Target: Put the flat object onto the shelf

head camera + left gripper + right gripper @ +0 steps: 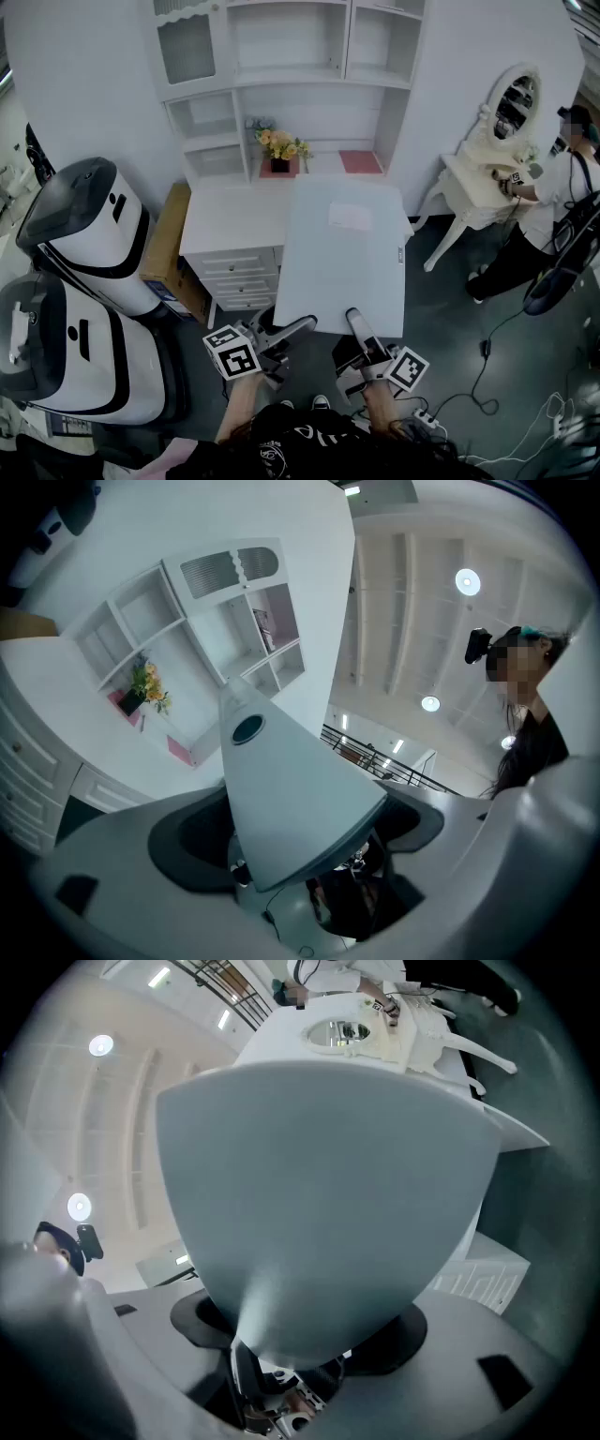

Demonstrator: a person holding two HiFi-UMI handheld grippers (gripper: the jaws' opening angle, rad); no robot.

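At six o'clock, the flat pale-grey rectangular board is clamped by left gripper and right gripper fingers; its white label is illegible.

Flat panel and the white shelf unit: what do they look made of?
The flat panel: pale grey-white, matte, no grain. It shows no sag though held by one edge, so a stiff laminated or painted board, possibly plastic. The shelf unit: white painted wood or fibreboard, satin finish; the scalloped trim and framed drawer fronts suggest it. Neither is certain.
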